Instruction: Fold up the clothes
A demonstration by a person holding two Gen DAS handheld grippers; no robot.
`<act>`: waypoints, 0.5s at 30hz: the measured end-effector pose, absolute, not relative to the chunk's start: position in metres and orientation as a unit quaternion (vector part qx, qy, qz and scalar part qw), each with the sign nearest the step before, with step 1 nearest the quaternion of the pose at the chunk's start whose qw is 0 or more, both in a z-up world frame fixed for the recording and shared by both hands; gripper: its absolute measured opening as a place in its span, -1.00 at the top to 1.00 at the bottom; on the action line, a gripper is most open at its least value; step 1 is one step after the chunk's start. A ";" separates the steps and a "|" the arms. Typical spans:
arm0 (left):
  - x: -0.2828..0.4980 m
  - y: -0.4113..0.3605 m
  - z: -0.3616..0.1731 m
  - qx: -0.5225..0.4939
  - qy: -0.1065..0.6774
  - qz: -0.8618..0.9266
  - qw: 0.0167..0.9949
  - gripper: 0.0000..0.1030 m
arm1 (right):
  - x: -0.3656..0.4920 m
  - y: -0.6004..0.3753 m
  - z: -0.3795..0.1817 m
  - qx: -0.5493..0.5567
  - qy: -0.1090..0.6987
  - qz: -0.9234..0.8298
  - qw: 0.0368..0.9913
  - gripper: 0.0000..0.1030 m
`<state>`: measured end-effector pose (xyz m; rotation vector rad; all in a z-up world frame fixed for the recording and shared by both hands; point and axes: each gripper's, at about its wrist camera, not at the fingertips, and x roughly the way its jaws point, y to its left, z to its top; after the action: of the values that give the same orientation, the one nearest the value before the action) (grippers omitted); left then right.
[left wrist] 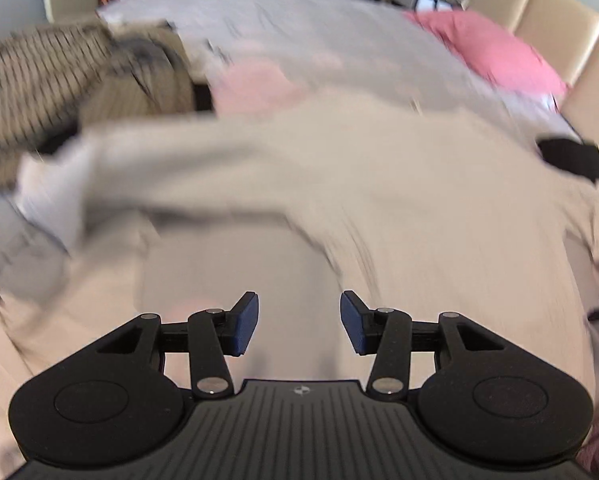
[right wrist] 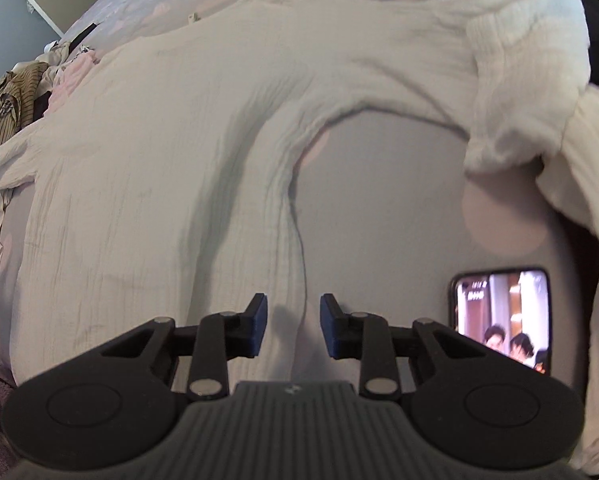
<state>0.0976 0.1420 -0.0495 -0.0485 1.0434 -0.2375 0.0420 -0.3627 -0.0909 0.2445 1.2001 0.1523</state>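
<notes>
A cream crinkled garment (left wrist: 339,168) lies spread over the bed, blurred in the left wrist view. My left gripper (left wrist: 299,320) hangs just above it, open, with nothing between its blue pads. In the right wrist view the same cream garment (right wrist: 159,140) fills the left and top, and one sleeve (right wrist: 519,80) is bunched at the upper right. The right gripper (right wrist: 292,326) is open and points down at the garment's curved side edge (right wrist: 295,208). That edge runs into the gap between the fingers, and the pads stand apart from it.
A phone (right wrist: 503,316) with a lit screen lies on the grey sheet (right wrist: 379,200), right of the right gripper. A striped shirt pile (left wrist: 27,92) sits far left, a pink pillow (left wrist: 487,52) and beige headboard (left wrist: 539,16) far right, a black item (left wrist: 575,156) beside the garment.
</notes>
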 end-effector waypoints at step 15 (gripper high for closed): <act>0.066 0.114 -0.107 0.004 0.559 -0.109 0.822 0.97 | 0.018 -0.354 -0.102 0.129 0.568 0.055 0.811 0.90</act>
<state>0.0661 0.1144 -0.1071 0.0089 1.1884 -0.2325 0.0182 -0.3545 -0.1023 0.2758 1.2143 0.1174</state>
